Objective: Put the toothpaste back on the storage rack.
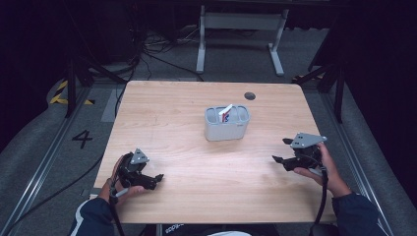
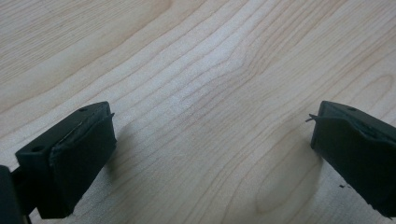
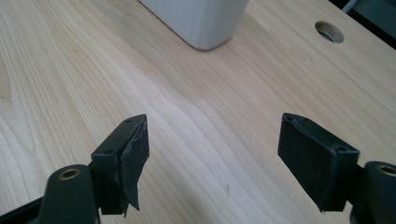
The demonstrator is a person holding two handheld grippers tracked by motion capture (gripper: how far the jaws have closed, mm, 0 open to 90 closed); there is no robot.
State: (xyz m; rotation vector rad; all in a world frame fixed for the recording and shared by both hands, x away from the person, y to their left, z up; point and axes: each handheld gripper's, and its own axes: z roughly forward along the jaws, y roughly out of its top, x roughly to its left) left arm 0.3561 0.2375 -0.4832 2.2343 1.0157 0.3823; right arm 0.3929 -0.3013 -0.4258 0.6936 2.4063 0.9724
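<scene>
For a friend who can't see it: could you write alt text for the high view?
A person's two hands rest on a pale wooden table, each holding a black gripper with open jaws: left gripper, right gripper. Between and beyond them stands a grey holder with a white item in it.

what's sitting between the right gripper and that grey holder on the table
Nothing visible. In the high view, bare wood of the table lies between the right gripper and the grey holder. In the right gripper view, its open, empty jaws face the holder across clear tabletop. The left gripper sits off at the other side.
</scene>
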